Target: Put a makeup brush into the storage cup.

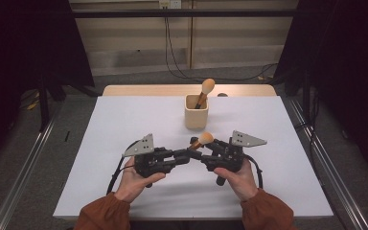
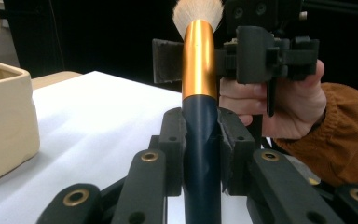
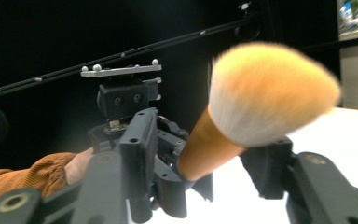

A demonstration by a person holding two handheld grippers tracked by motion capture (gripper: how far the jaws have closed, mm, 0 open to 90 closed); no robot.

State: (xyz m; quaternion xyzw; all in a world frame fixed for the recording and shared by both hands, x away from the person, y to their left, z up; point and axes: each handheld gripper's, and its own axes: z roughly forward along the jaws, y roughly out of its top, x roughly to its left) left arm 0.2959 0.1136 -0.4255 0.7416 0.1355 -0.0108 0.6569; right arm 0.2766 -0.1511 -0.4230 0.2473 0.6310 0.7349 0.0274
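Observation:
A makeup brush (image 1: pixel 202 140) with a dark blue handle, gold ferrule and fluffy peach head is held above the white table, in front of the cup. My left gripper (image 1: pixel 188 155) is shut on the brush's dark handle (image 2: pixel 199 140), and the head points up and away from it. My right gripper (image 1: pixel 206 155) faces the left one from the right. Its jaws stand on either side of the gold ferrule (image 2: pixel 198 65), and a gap shows beside the ferrule (image 3: pixel 205 154) in the right gripper view. The brush head (image 3: pixel 270 93) is blurred there.
A cream square cup (image 1: pixel 196 117) stands at the table's back middle with a second brush (image 1: pixel 206 88) upright in it. The cup (image 2: pixel 4 126) is left of my left gripper. The white table (image 1: pixel 124 143) has open surface on both sides. Dark curtains flank the table.

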